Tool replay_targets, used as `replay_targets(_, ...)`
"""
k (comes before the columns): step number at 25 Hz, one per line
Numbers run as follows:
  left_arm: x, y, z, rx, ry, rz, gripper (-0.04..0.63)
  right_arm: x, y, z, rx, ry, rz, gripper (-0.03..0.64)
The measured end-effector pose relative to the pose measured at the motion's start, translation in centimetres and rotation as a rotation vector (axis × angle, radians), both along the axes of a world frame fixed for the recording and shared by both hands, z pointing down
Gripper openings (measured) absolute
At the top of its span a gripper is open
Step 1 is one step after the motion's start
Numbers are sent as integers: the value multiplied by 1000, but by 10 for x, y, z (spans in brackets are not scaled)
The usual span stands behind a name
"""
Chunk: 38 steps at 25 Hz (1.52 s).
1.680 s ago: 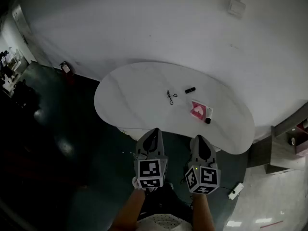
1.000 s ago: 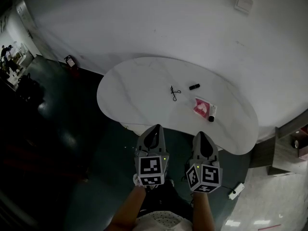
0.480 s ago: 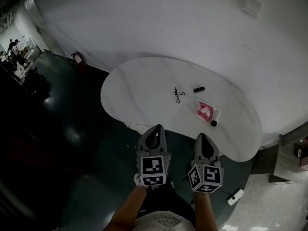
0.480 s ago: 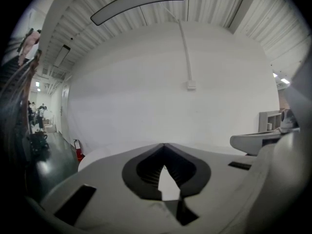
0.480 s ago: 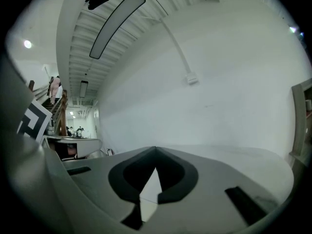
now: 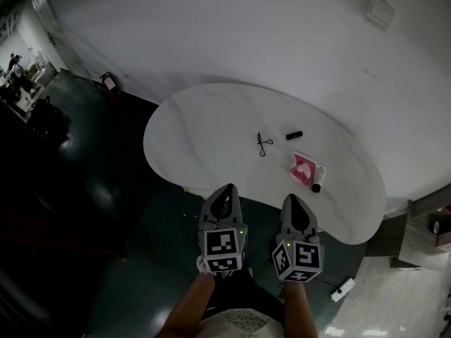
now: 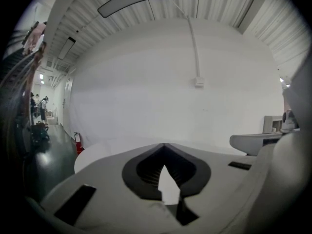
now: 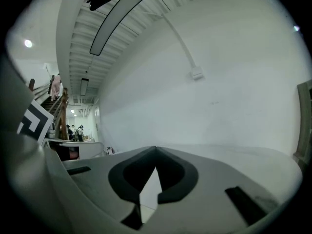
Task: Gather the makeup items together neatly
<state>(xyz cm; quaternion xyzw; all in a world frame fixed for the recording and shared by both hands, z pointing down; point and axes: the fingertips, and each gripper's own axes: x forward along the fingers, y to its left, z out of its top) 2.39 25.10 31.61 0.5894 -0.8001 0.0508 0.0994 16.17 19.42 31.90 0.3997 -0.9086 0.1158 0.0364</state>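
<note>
Jaws of the left hand-held gripper [image 6: 226, 191] meet at their tips with nothing between them. The right hand-held gripper [image 6: 293, 201] is likewise closed and empty. Both hang side by side in front of the person, short of the near edge of the white oval desk [image 6: 204, 129].

On the desk's right half lie 4 makeup items. A black looped tool [image 6: 261, 145], perhaps an eyelash curler, lies nearest the middle, with a short black tube [image 6: 294, 135] apart from it, farther back. A pink packet [image 6: 302, 167] lies nearer the front, with a white tube [image 6: 318, 177] with a dark cap just beside it.

Gathering looks not yet begun; this reads as the approach. The next move calls for reaching the desk, opening 1 hand-held gripper and lowering it onto an outlying item, likely the looped tool or black tube, to bring it toward the packet.

Only the head view shows the items. Both gripper views look over closed jaws at the white wall and its wall box [image 7: 199, 82]. The left gripper view also catches a red fire extinguisher [image 7: 77, 141].
</note>
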Motion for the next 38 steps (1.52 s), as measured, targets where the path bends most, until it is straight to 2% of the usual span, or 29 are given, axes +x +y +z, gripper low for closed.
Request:
replay_targets(13,-89,-79,17,-18,42,22,38,-86,-82,31,-55,84,18,-5)
replay_targets(20,-136,-104,38,-55,92,18,37,-131,-107,56,-106,168,1,26)
replay_targets(25,-158,-119,52,-77,131,26,37,-151,-123,72,-134,217,6,26)
replay_targets(30,-174,-134,63,-95,139,37,38,-166,-137,88,-143,273,8,26)
replay_targets(38,-184,-150,77,-122,157,42,38,-170,-160,102,-173,314,32,28)
